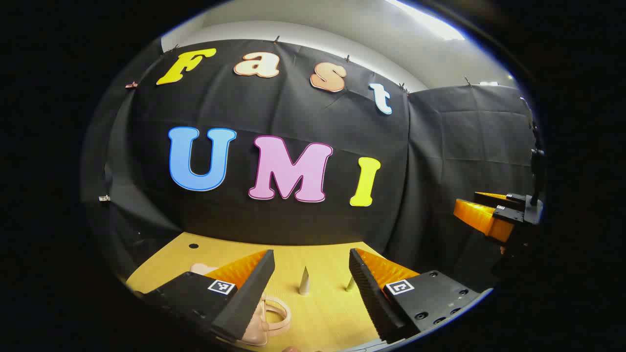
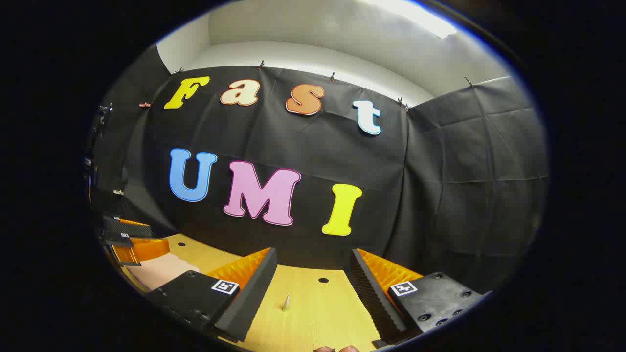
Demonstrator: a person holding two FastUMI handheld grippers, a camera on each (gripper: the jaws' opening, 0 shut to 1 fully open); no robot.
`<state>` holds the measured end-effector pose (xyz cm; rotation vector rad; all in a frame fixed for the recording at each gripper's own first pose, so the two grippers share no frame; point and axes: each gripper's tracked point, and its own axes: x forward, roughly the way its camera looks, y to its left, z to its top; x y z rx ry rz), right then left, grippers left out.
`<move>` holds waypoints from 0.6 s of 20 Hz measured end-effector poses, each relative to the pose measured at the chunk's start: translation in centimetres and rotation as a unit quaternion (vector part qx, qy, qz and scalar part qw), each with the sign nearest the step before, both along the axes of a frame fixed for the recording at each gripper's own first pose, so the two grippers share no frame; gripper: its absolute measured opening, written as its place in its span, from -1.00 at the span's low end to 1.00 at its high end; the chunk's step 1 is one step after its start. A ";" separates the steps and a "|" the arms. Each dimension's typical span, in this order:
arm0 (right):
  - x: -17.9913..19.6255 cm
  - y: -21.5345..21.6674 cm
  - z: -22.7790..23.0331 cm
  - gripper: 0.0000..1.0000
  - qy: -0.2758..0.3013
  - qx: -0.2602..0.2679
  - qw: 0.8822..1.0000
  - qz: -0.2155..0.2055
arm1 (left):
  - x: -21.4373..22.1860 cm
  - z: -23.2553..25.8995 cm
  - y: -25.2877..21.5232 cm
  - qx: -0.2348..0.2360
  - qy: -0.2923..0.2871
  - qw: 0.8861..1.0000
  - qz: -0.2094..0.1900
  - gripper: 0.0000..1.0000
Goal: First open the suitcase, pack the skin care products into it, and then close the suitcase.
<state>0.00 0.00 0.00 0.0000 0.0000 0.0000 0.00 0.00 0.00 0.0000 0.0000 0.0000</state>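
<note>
In the left gripper view my left gripper is open above the table, nothing between its fingers. A pink suitcase with a loop handle lies low at the left, partly hidden under the left finger. Two slim pointed tips of skin care products stand on the table beyond the fingers. My right gripper hangs farther off at the right. In the right gripper view that right gripper is open and holds nothing, with one pointed tip between its fingers. The suitcase lies at the left beneath the left gripper.
The yellow wooden table ends at the black cloth wall just behind. It has small round holes. The wall wraps round on the right side too.
</note>
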 end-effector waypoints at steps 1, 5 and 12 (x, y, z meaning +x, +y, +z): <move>0.1 0.1 0.0 0.92 0.000 0.001 1.000 0.001 | -0.2 0.3 0.3 0.005 -0.004 1.000 0.003 0.92; 0.6 1.3 0.1 0.92 -0.002 0.012 1.000 0.011 | -0.2 0.7 1.0 0.018 -0.012 1.000 0.005 0.92; 1.2 2.7 0.1 0.92 -0.004 0.008 1.000 0.022 | 0.0 -1.6 2.5 0.019 0.017 1.000 0.007 0.92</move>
